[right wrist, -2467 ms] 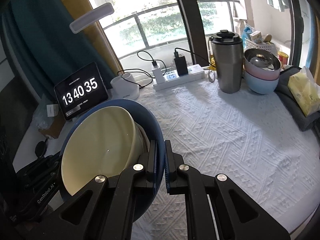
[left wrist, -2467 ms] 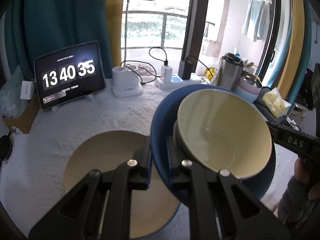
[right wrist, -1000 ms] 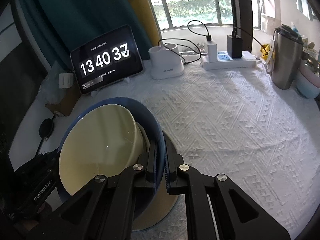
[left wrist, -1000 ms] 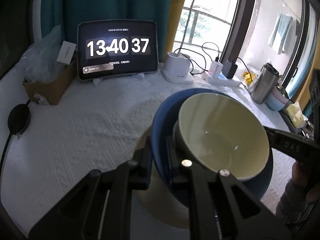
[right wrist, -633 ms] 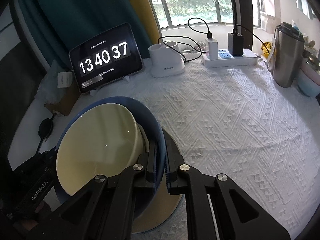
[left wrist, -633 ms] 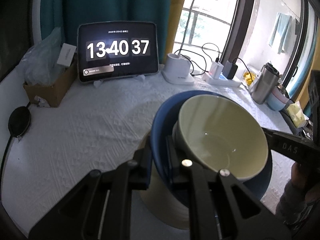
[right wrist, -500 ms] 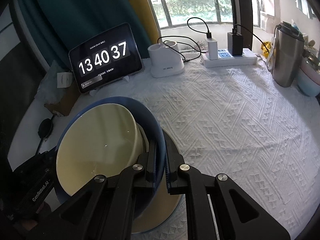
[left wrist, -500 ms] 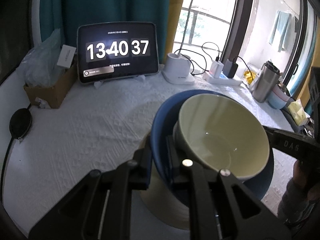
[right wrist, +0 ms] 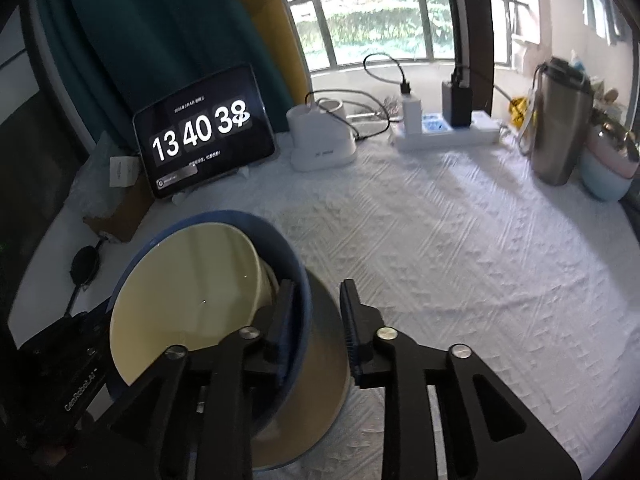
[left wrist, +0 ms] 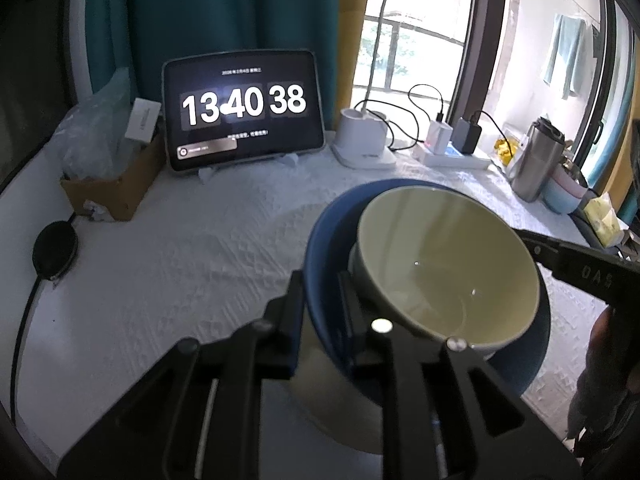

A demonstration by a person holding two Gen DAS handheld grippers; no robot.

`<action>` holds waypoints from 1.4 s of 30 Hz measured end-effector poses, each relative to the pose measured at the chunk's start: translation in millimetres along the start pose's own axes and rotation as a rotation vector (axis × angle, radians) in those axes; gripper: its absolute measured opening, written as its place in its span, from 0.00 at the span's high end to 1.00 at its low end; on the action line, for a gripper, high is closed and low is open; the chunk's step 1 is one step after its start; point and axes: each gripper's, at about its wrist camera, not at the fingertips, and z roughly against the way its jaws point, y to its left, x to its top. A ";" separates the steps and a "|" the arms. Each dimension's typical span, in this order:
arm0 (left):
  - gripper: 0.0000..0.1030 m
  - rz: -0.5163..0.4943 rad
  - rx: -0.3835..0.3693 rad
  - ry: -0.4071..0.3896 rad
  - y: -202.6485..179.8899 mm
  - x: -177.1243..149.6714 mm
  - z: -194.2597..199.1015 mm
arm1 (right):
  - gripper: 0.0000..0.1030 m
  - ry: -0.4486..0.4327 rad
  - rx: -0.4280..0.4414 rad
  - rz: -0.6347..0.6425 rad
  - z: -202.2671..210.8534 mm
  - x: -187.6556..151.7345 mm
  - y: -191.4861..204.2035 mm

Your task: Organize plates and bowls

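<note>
Right wrist: white textured tablecloth [right wrist: 460,248], window [right wrist: 372,20].

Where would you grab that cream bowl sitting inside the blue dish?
Probably its rim, one finger inside, one outside, coming from above: the cream bowl sits open side up in the blue dish, whose raised edge blocks its lower wall.

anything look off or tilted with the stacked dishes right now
Nothing spilled or damaged. The blue plate with the cream bowl in it sits over the beige plate. It looks tilted, but that may be the fisheye view.
</note>
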 end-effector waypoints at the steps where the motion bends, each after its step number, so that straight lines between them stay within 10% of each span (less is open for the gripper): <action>1: 0.82 0.000 0.002 -0.004 -0.4 -0.4 1.9 | 0.73 -0.002 0.001 -0.003 1.9 0.0 -1.5; 20: 0.34 0.025 0.025 -0.094 -5.5 -9.9 51.8 | 0.58 -0.056 -0.019 0.005 42.7 -15.5 -6.4; 42: 0.11 -0.019 -0.042 -0.199 -44.7 -30.1 112.0 | 0.56 -0.135 -0.061 0.040 99.2 -43.7 -12.3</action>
